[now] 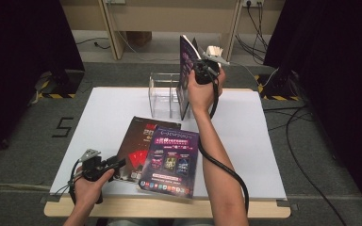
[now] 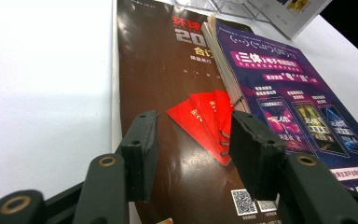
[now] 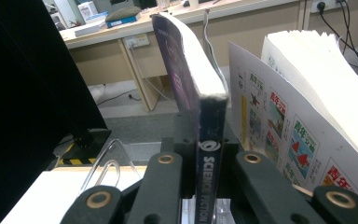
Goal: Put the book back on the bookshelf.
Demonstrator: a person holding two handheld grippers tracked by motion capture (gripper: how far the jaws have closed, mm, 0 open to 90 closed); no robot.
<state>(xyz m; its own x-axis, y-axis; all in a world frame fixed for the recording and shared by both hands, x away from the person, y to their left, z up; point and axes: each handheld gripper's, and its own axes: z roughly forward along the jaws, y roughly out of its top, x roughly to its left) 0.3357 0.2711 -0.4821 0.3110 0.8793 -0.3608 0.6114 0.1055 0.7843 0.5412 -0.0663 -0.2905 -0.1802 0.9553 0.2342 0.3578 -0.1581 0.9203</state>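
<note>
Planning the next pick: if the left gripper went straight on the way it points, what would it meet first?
Probably the brown magazine: the left gripper, open, aims along its cover, red fan print dead ahead. Height is unclear.

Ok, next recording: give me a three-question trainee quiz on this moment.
1. True or false: the right tongs are shut on a magazine's spine.
2. Which magazine lies on top on the table: (a) brown or (b) purple?
3. What clear thing stands behind the two flat magazines?

Key: 1 true. 2 b. 3 an acrylic rack. The left tongs are open over the brown cover.
</note>
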